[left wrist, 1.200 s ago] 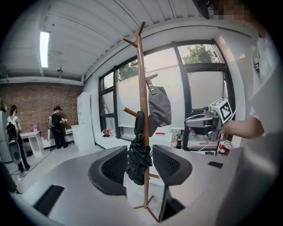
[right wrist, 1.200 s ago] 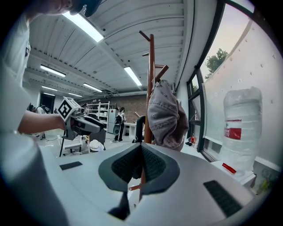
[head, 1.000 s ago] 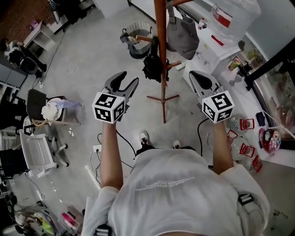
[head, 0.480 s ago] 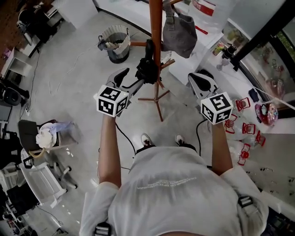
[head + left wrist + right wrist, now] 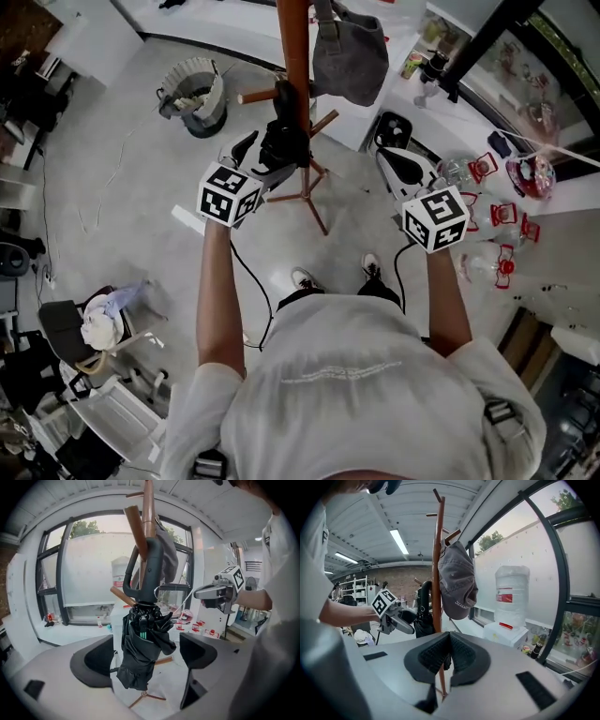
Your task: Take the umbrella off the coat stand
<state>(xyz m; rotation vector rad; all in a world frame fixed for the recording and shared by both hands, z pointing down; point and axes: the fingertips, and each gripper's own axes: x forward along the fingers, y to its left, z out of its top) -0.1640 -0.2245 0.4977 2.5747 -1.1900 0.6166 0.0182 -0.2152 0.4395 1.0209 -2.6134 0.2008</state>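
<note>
A folded black umbrella (image 5: 281, 141) hangs by its curved handle (image 5: 152, 573) from a peg of the brown wooden coat stand (image 5: 293, 56). In the left gripper view its bundled canopy (image 5: 140, 653) hangs between the wide pads, which stand clear of the fabric. My left gripper (image 5: 265, 155) is at the umbrella with its jaws opening. My right gripper (image 5: 389, 153) is held to the right of the stand, its pads (image 5: 459, 651) closed together on nothing. The stand's pole (image 5: 437, 573) rises just beyond them.
A grey cap (image 5: 457, 583) hangs on a higher peg. A water dispenser (image 5: 512, 597) stands by the window. On the floor are a waste bin (image 5: 194, 94), the stand's feet (image 5: 314, 202), cables and red-capped items (image 5: 497, 216) at the right.
My left gripper has gone forward to the umbrella and its jaws have spread wider around it. The right gripper has sunk slightly beside the stand, still shut.
</note>
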